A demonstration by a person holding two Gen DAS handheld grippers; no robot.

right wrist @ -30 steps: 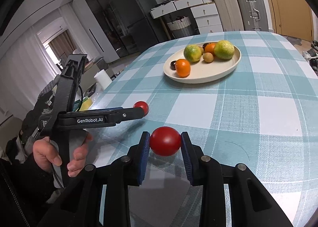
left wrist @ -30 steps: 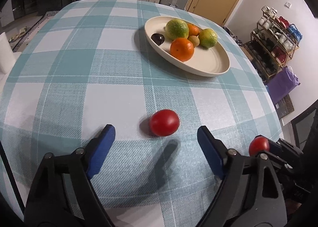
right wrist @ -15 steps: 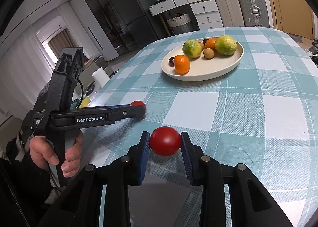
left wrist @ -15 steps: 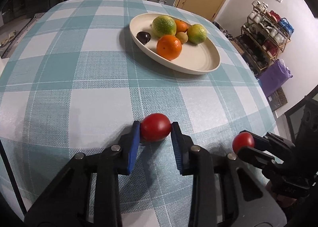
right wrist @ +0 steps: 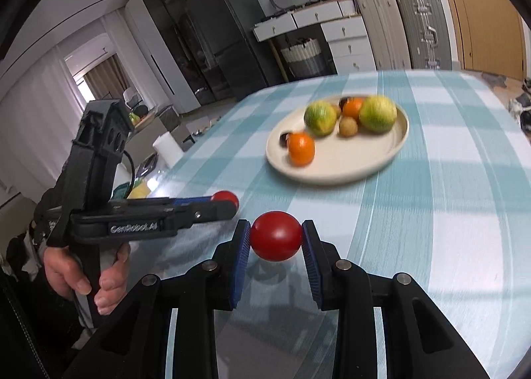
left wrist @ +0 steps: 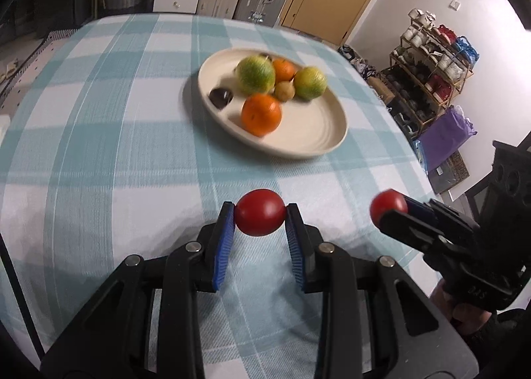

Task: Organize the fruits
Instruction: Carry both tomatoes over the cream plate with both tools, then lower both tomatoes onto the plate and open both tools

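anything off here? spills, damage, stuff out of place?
Nothing stands out. Each gripper is shut on a red tomato: the left gripper on the left tomato, the right gripper on the right tomato, both fruits intact. The plate sits flat on the checked tablecloth with its fruit inside the rim. No spill visible.

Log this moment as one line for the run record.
left tool: shut on left tomato | right tool: shut on right tomato | plate: holds citrus, room free | next: likely plate
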